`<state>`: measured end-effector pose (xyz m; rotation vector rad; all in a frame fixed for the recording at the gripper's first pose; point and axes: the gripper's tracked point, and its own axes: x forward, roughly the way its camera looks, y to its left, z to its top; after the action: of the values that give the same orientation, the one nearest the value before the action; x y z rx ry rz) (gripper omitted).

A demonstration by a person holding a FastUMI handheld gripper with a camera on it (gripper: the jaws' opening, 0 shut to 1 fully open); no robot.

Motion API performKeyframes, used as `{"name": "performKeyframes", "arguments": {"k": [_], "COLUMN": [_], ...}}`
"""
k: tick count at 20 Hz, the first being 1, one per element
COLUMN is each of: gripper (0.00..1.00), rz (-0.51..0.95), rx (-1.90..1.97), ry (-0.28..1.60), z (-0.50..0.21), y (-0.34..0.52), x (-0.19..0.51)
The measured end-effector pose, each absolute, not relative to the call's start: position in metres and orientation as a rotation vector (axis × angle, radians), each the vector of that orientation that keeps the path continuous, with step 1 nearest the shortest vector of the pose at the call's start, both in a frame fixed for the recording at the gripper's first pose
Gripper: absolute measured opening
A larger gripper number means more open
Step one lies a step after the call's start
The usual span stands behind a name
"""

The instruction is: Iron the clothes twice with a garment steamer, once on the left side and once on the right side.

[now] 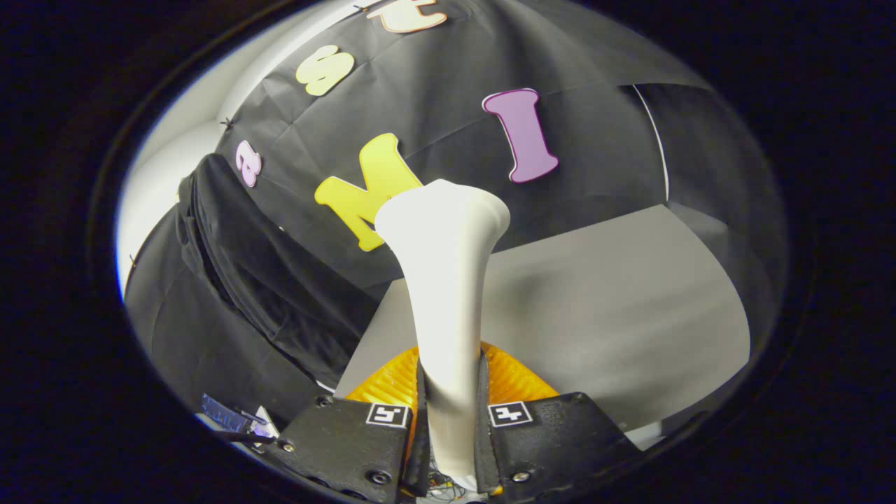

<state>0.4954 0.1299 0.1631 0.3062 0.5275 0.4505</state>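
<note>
My fingers (451, 413) clamp the steamer (448, 280) by its handle, its long axis running straight ahead; the dark garment (259, 280) hangs off to the left, apart from its head.

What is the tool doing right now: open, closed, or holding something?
Tool: closed on the white garment steamer, both fingers pressing its handle; the head points ahead toward the dark garment.

Hanging garment (245, 280) left; open table (630, 315) right
</note>
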Motion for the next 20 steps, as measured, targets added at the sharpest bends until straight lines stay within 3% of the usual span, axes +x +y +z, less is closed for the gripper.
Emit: {"name": "performKeyframes", "arguments": {"k": [9,20], "gripper": [0.28,0.28], "rz": [0.362,0.248], "rx": [0.260,0.190], "ry": [0.412,0.271], "z": [0.187,0.218], "y": [0.151,0.244], "x": [0.416,0.323]}}
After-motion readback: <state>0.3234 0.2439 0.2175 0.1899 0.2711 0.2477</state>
